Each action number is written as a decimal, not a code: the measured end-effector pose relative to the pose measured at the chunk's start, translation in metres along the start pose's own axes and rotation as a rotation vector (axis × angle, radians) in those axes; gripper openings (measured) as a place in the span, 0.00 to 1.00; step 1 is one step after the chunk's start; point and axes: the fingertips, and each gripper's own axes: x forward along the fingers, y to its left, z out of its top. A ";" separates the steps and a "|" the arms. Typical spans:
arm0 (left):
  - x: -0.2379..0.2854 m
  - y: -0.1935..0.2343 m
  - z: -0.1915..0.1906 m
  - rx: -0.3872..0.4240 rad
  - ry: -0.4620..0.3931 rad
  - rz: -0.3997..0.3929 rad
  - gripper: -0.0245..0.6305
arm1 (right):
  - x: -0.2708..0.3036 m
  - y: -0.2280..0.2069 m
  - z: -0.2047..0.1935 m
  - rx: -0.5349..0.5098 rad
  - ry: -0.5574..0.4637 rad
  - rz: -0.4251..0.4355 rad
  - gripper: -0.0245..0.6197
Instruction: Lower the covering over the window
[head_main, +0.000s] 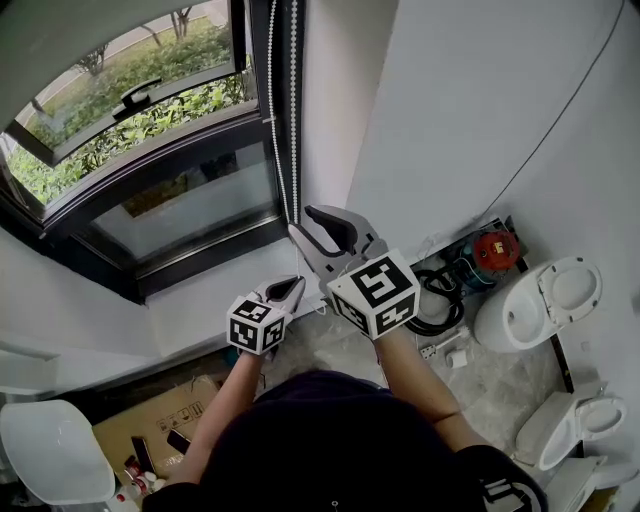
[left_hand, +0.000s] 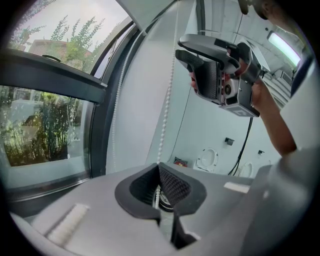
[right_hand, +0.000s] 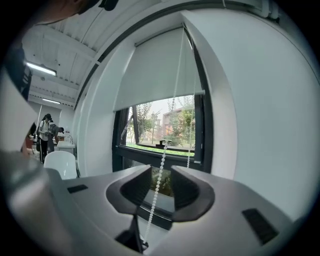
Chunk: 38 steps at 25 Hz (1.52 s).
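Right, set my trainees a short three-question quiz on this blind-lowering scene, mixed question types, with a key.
1. True or false: the left gripper is shut on the bead chain.
2. The right gripper has its jaws: A) clamped on the chain; B) apart, with the chain running between them; C) well away from the chain.
3. Fill in: the roller blind covers only the ___ part of the window.

Key: 1 true; 2 B; 3 upper.
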 end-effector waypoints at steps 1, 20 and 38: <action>0.000 0.000 0.000 0.001 0.001 0.001 0.05 | 0.002 0.000 0.001 0.008 -0.001 0.004 0.18; 0.008 -0.003 -0.057 -0.037 0.165 -0.020 0.05 | 0.017 0.003 -0.063 0.025 0.142 -0.013 0.07; 0.007 -0.004 -0.089 -0.083 0.270 -0.042 0.06 | 0.031 0.002 -0.172 0.097 0.374 -0.009 0.06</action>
